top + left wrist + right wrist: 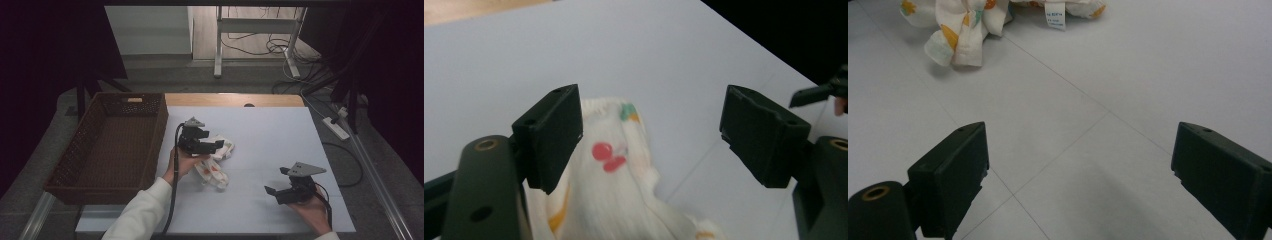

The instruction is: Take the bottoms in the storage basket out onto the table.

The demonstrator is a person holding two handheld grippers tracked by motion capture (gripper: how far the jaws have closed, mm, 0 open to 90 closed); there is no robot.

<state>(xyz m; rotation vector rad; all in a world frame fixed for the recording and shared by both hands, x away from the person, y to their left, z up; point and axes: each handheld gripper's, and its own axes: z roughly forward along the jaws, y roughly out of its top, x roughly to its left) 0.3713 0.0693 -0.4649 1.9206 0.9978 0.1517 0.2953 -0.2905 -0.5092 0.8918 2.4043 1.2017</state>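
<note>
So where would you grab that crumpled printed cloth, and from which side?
Probably the raised bunched fold under the open left gripper, coming down from above. The printed cloth lies limp and crumpled on the white table, so a raised ridge gives the jaws something to pinch; flat edges would slip.

High view looks down from above the counter (280, 135) – wide and far. Both gripper views sit low and close between their own jaws, and all three catch the printed cloth (216, 161) (609, 165) (965, 22).
</note>
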